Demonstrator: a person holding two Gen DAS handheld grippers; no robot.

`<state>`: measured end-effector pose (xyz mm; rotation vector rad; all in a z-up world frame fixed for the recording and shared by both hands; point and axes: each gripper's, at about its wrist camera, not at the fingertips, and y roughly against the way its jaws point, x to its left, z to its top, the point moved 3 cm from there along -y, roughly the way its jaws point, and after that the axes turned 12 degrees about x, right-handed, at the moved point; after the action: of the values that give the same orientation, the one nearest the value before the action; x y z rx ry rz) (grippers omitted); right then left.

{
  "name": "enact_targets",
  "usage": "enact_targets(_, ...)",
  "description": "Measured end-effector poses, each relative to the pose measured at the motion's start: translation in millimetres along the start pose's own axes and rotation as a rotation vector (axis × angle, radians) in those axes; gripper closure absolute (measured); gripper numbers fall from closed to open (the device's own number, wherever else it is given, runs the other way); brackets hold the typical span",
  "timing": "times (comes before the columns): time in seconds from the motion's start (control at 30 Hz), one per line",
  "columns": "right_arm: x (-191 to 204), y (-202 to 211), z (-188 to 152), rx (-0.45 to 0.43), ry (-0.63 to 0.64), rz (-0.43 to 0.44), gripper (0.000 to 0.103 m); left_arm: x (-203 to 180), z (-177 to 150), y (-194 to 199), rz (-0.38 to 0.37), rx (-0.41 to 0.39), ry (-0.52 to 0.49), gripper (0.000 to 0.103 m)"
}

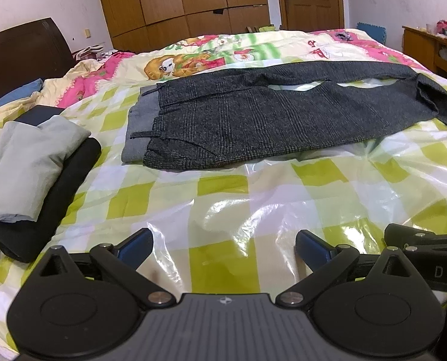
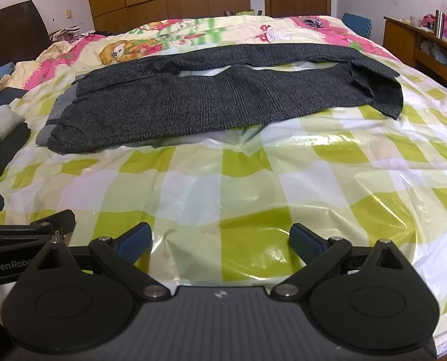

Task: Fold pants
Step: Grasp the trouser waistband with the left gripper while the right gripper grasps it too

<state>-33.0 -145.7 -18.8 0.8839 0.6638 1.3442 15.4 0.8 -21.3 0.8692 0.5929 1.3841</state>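
Left wrist view: one pair of pants (image 1: 253,120), two folded garments (image 1: 27,165); both hand-held grippers (image 1: 223,248) (image 2: 220,240) spread wide, empty.

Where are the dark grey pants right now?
The dark grey pants lie spread across the checkered plastic sheet mid-bed, right of the folded clothes stack.

pants (image 1: 265,114) flat on plastic sheet (image 1: 223,198), folded clothes pile (image 1: 27,174) left of them

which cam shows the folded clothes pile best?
Left wrist: the folded clothes pile sits nearly whole at left, grey piece atop black. Right wrist catches only its edge, cropped by the frame.
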Motion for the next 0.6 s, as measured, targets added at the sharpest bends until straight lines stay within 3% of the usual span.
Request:
enact_targets(0.33, 10.3, 0.1, 26.7, -0.022, 0.038, 0.034, 0.005, 16.5, 21.0, -1.3, -0.009, -0.045, 0.028, 0.000)
enact_targets(0.47, 14.2, -11.3, 53.2, -0.022, 0.028, 0.056, 0.005, 39.1, 39.6, -10.9, 0.036, -0.074, 0.057, 0.000)
enact_targets(0.6, 22.5, -28.5, 79.3, -0.013, 0.025, 0.087, 0.005, 72.6, 59.0, -39.6, 0.071, -0.049, 0.117, 0.000)
